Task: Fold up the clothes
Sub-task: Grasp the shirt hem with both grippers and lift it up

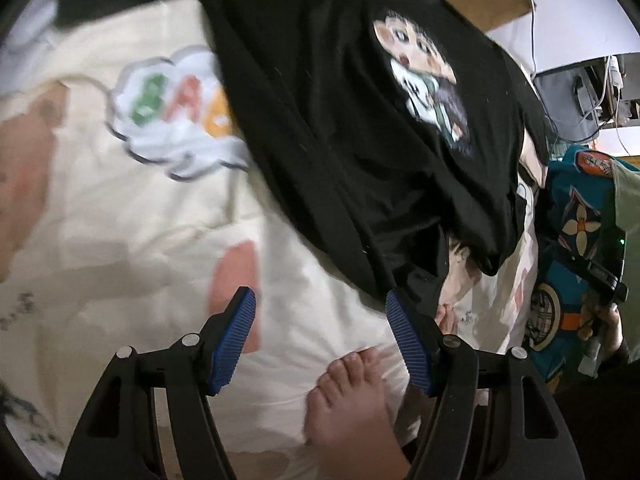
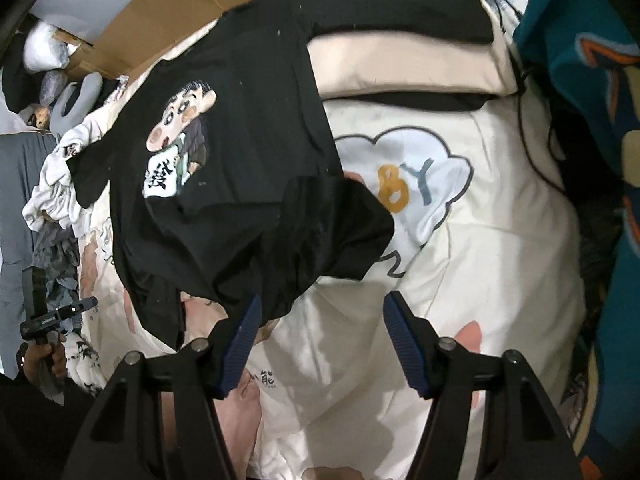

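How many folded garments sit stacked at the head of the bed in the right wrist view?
3: a black folded garment on top, a cream one under it, and a black one at the bottom. More may be hidden beneath.

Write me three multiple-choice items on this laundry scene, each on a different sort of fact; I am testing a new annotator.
1. Where does the black T-shirt lie?
A. On the cream bedspread
B. In a basket
C. On a hanger

2. What colour are the pads of the left hand-held gripper?
A. Red
B. Blue
C. Yellow

3. How stands the right hand-held gripper?
A. Clamped on a sock
B. Out of view
C. Open, nothing pressed between the pads

Answers:
1 A: the shirt is spread over the cream cover with the cloud print.
2 B: both ribbed pads show blue in the left wrist view.
3 C: the fingers stand apart, and the shirt's edge only touches the one on the picture's left.
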A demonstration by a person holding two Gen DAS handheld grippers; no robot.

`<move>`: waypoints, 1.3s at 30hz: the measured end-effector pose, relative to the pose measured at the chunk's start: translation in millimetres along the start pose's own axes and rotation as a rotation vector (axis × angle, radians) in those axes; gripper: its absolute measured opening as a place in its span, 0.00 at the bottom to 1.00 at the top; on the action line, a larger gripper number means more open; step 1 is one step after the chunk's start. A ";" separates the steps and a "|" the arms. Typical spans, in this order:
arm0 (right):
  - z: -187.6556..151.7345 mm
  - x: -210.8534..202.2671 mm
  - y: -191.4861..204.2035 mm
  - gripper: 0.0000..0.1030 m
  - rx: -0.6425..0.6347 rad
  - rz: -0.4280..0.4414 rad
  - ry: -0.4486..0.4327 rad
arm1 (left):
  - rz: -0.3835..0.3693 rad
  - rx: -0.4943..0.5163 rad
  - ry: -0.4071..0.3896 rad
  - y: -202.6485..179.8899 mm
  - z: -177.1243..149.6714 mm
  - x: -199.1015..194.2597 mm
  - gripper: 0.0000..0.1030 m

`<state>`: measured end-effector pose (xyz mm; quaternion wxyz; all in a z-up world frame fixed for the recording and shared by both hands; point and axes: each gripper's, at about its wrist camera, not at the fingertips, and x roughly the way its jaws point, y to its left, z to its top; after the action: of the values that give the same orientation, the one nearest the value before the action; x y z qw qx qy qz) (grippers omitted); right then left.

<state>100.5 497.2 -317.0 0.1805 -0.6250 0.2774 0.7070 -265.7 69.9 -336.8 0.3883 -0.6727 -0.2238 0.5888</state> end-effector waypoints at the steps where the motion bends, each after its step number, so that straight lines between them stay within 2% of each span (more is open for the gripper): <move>1: 0.6 3.8 0.5 0.60 0.002 0.000 0.002 | -0.008 0.006 0.013 -2.8 0.3 7.4 0.66; 6: 7.4 25.8 1.9 0.60 0.022 -0.007 0.017 | -0.080 0.018 0.093 -19.6 2.0 48.1 0.66; 11: 17.1 43.3 8.8 0.60 0.023 -0.007 0.028 | -0.121 -0.007 0.155 -24.6 2.3 78.4 0.65; 13: 21.7 49.1 12.1 0.60 0.022 -0.008 0.029 | -0.148 -0.039 0.170 -21.5 2.7 86.0 0.43; 14: 23.7 51.4 13.8 0.60 0.022 -0.010 0.028 | -0.145 -0.052 0.168 -20.0 2.8 87.8 0.42; 15: 25.5 53.4 15.1 0.60 0.024 -0.012 0.026 | -0.145 -0.060 0.166 -18.8 2.5 89.5 0.37; 16: 27.1 55.3 16.3 0.60 0.027 -0.012 0.022 | -0.150 -0.064 0.165 -18.1 2.1 91.0 0.28; 18: 30.6 60.1 18.4 0.60 0.036 -0.010 0.019 | -0.150 -0.074 0.164 -16.5 0.7 91.7 0.19; 19: 32.2 62.8 19.5 0.60 0.040 -0.009 0.020 | -0.149 -0.079 0.163 -15.7 0.0 91.8 0.10; 22: 34.8 69.5 21.7 0.60 0.047 -0.015 0.023 | -0.150 -0.088 0.153 -13.1 -3.4 88.0 0.04; 23: 34.5 71.5 20.3 0.56 0.057 -0.013 0.024 | -0.150 -0.090 0.143 -12.3 -4.0 84.1 0.04; 25: 32.7 75.1 13.3 0.21 0.094 0.000 0.040 | -0.145 -0.092 0.124 -10.5 -4.4 76.5 0.04; 27: 28.6 73.6 6.9 0.12 0.110 -0.016 0.041 | -0.142 -0.091 0.105 -8.7 -4.7 69.1 0.04; 31: 15.8 57.0 -1.8 0.06 0.137 0.004 0.018 | -0.133 -0.092 0.068 0.4 -4.3 50.4 0.03; 39: -20.8 18.6 -12.2 0.05 0.185 0.026 -0.003 | -0.105 -0.109 -0.016 26.8 2.6 5.1 0.03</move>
<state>121.3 492.2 -338.7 0.2289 -0.6011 0.3494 0.6814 -271.3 58.4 -361.0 0.3795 -0.6754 -0.2937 0.5600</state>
